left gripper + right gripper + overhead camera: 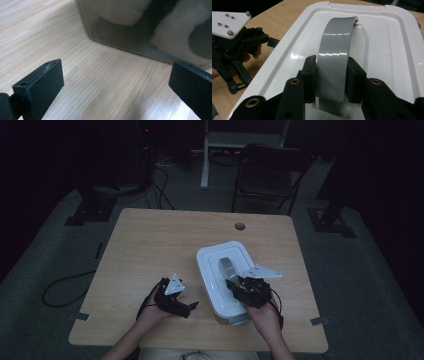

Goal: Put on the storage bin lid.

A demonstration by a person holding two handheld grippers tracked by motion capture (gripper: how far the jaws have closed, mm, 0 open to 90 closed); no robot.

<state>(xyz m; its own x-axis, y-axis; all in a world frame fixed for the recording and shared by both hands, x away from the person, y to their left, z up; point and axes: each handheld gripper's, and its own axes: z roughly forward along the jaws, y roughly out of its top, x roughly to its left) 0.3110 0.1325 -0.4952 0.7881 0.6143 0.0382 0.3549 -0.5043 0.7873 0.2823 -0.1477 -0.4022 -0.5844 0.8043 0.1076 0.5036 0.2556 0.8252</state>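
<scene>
A white-lidded storage box (220, 270) stands on the wooden table (150, 240), right of centre. Its lid (387, 42) carries an arched grey handle (335, 47). My right gripper (331, 80) is shut on the near end of that handle, one jaw on each side; in the high view the right gripper (235, 281) sits over the box's near half. My left gripper (192, 306) rests low on the table just left of the box, jaws wide open. In the left gripper view the box's translucent side wall (130, 32) is close ahead, beyond the open left gripper (116, 82).
A round cable hole (240, 226) lies near the table's far edge. Behind the table stand a dark chair (267, 172) and a white desk leg (204, 155). Cables (65, 287) trail over the grey floor at left.
</scene>
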